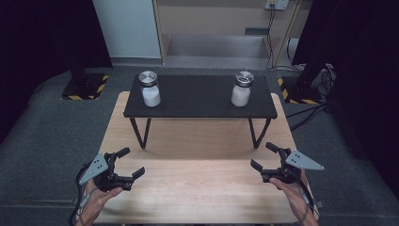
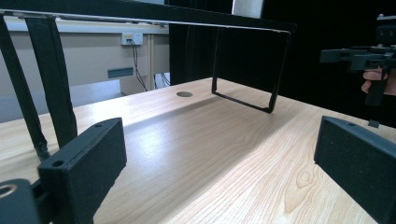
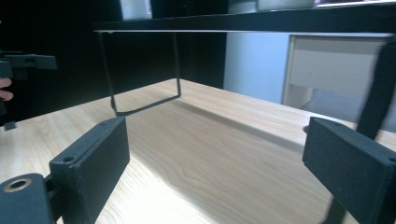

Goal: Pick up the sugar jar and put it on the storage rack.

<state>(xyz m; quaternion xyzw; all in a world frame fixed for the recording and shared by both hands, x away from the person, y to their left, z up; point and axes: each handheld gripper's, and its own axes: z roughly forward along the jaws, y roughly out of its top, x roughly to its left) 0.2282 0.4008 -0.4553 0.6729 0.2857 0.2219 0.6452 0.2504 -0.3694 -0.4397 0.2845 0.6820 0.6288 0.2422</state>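
Observation:
Two glass jars of white powder with metal lids stand on a black raised shelf (image 1: 197,101): one jar (image 1: 150,89) at its left end, the other (image 1: 242,89) at its right end. The shelf rests on thin black legs over a light wooden table (image 1: 197,183). My left gripper (image 1: 133,162) hovers low at the table's front left, open, with nothing between its jaws (image 2: 219,163). My right gripper (image 1: 261,155) is at the front right, also open with nothing in it (image 3: 215,172). Both point toward the middle of the table, well short of the shelf and jars.
The shelf's leg frames (image 2: 243,88) stand on the table ahead of both grippers. A small round hole (image 2: 184,94) sits in the tabletop under the shelf. Grey carpet surrounds the table, with black stands on hazard-striped bases (image 1: 87,87) and cables (image 1: 306,113) at the back.

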